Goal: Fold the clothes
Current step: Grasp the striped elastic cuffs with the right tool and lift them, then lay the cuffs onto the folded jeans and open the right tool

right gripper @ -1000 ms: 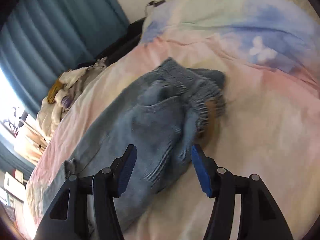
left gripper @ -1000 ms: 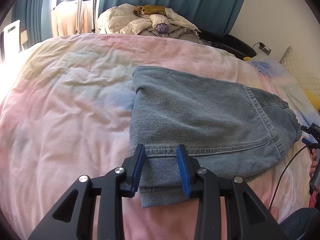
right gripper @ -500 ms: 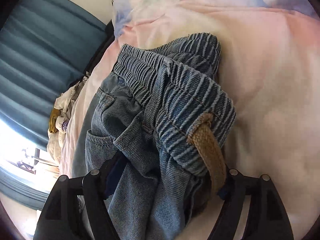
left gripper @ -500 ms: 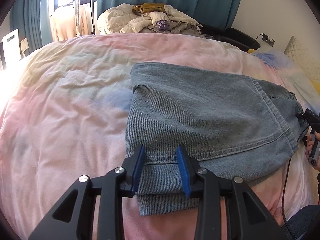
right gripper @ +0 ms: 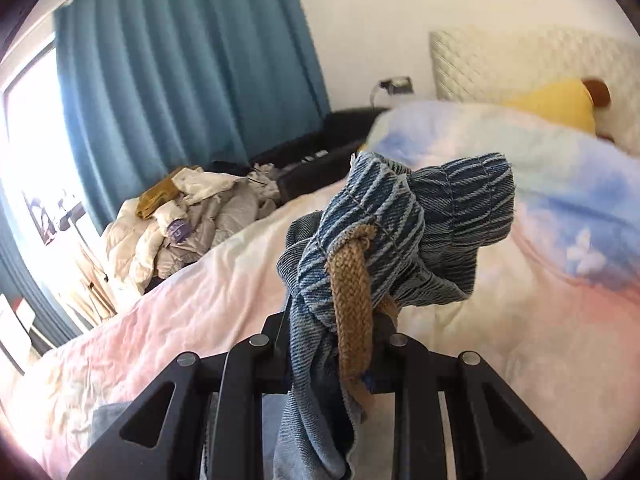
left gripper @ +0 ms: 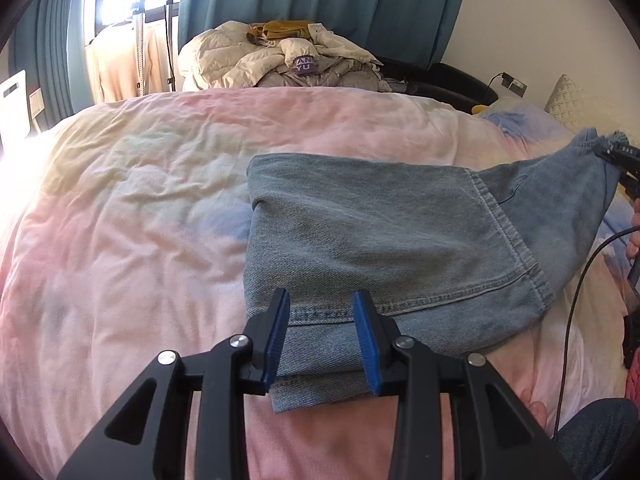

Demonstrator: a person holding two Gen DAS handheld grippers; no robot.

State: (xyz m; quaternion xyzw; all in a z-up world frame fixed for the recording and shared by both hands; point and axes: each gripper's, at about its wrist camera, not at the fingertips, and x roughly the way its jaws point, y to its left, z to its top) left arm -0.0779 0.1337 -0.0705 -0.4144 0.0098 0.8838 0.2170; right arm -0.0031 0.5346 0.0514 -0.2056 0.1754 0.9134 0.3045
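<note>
Closest to me, my left gripper sits over the near hem end of the jeans, its blue pads standing on either side of the folded denim edge. From this angle I cannot tell whether the pads press the cloth or merely flank it; the gap between them is fairly narrow. The jeans lie folded on the pink and pastel bed cover, and their far right end rises off the bed toward my right gripper, seen small at the right edge.

In the right wrist view, my right gripper has just been closing and now clamps the bunched, ribbed waistband of the jeans, lifted clear of the cover. The tan braided drawstring hangs down across the gripper, between the fingers. Denim spills down below the jaws.

Beyond the jeans, the bed cover stretches away, turning blue and white toward the headboard side. Past the far edge of the bed lies a heap of pale clothes, with teal curtains behind it. A yellow cushion rests against a quilted white pillow near the wall.
</note>
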